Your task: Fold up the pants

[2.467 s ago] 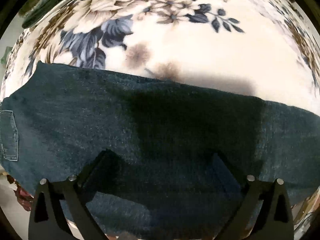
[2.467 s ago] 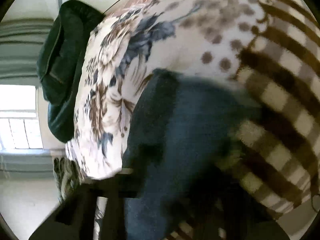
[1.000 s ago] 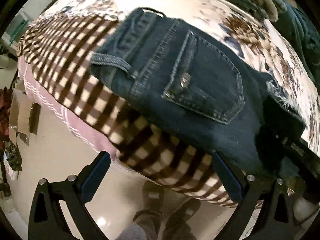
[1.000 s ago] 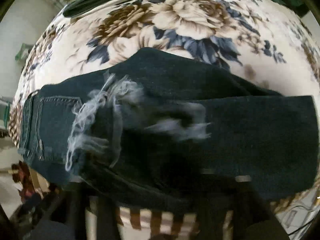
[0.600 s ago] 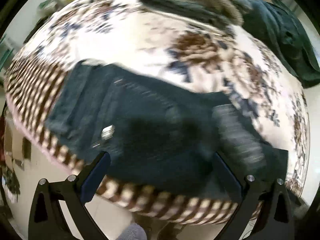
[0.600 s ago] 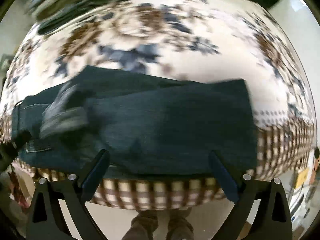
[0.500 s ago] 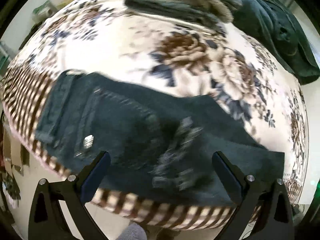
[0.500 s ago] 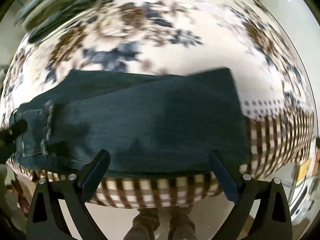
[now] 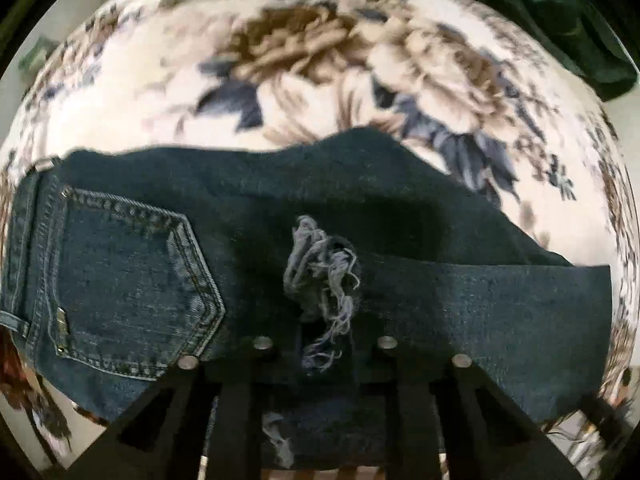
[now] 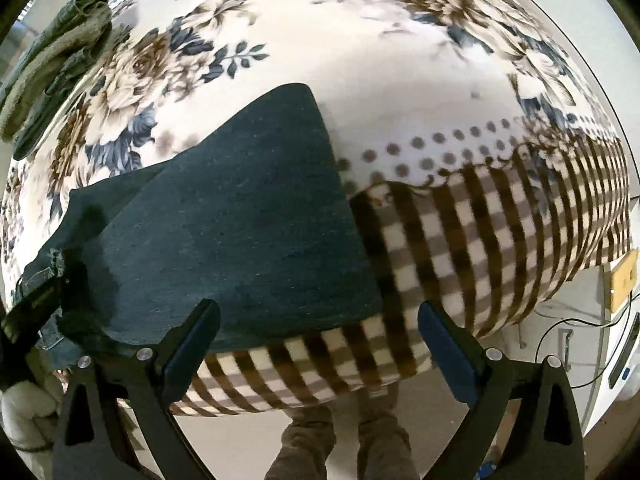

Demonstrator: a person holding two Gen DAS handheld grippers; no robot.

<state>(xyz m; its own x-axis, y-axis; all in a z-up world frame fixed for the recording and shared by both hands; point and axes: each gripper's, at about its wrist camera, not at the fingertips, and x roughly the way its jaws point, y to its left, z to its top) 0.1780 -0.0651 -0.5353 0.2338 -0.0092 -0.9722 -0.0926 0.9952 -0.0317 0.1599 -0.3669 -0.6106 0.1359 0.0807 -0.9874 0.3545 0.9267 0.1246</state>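
Dark blue jeans [image 9: 460, 304] lie folded across a floral blanket [image 9: 320, 60], back pocket [image 9: 132, 280] at the left. The frayed leg hem [image 9: 320, 276] rests on top in the middle. My left gripper [image 9: 324, 354] is shut on that hem, its two fingers close together with the frayed threads running down between them. In the right wrist view the jeans' folded end [image 10: 248, 220] lies near the bed's edge. My right gripper [image 10: 320, 340] hangs wide open above that edge, pointing down, with nothing between its pads [image 10: 192, 344].
The blanket's brown checked border [image 10: 480, 232] hangs over the bed's front edge. Folded grey-green clothes [image 10: 44, 64] lie far left and a dark green garment [image 9: 560, 20] far right. A person's shoes [image 10: 344, 440] stand on the floor below. Cables and a box [image 10: 620, 276] sit at right.
My left gripper came down closer over the jeans and its jaws went from wide open to closed on the frayed hem. My right gripper slid along to the jeans' folded end.
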